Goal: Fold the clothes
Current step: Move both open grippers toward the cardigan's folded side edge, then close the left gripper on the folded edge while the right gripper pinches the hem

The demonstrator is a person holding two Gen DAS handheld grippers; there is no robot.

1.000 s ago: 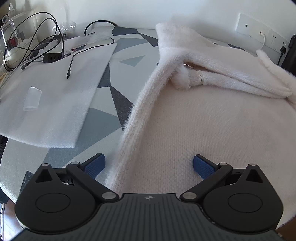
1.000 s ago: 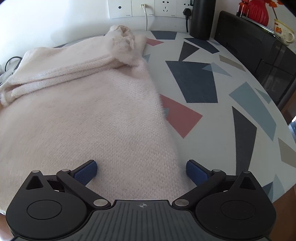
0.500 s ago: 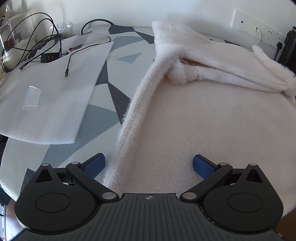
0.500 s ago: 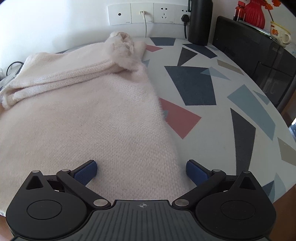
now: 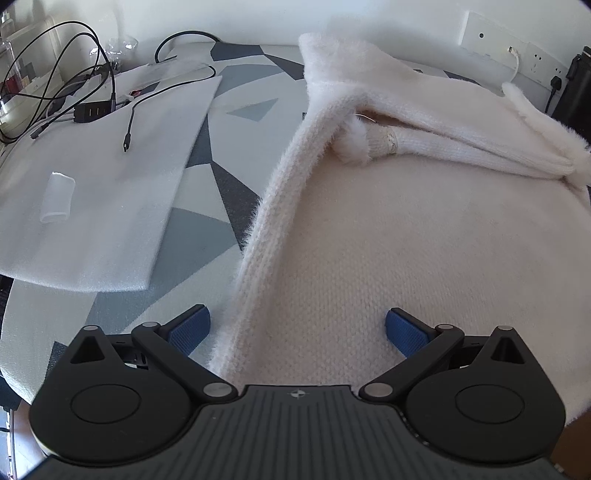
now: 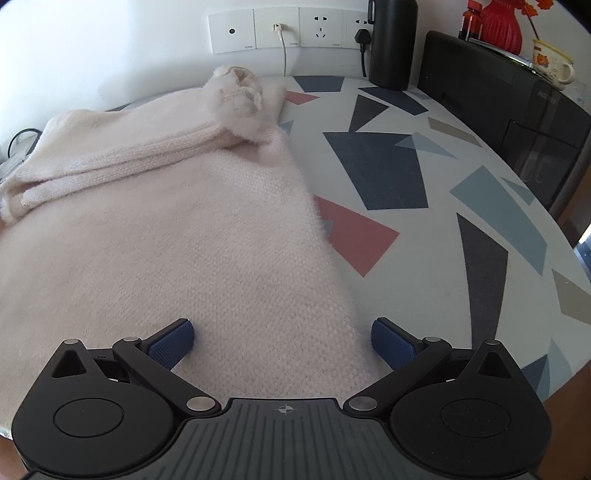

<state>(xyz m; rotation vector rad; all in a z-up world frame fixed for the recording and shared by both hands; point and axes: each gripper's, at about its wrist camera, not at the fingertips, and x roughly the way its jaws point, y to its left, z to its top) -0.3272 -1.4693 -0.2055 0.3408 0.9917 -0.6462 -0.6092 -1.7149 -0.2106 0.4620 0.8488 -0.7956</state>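
Observation:
A fluffy pale pink knit sweater (image 5: 424, 236) lies flat on the patterned table, its sleeves folded across the far part (image 5: 461, 144). It also shows in the right wrist view (image 6: 166, 229), with a bunched cuff (image 6: 240, 96) at the far end. My left gripper (image 5: 297, 326) is open, its jaws either side of the sweater's near left edge. My right gripper (image 6: 282, 338) is open, its jaws either side of the sweater's near right edge. Neither holds anything.
A white foam sheet (image 5: 99, 173) with black cables (image 5: 92, 99) and a small white roll (image 5: 57, 197) lies left. Wall sockets (image 6: 295, 31), a black bottle (image 6: 391, 40) and a black cabinet (image 6: 517, 107) stand at the back right. The table edge (image 6: 569, 229) curves right.
Both grippers have drawn back slightly toward the sweater's near edge. Jaws stay open and the sweater has not moved.

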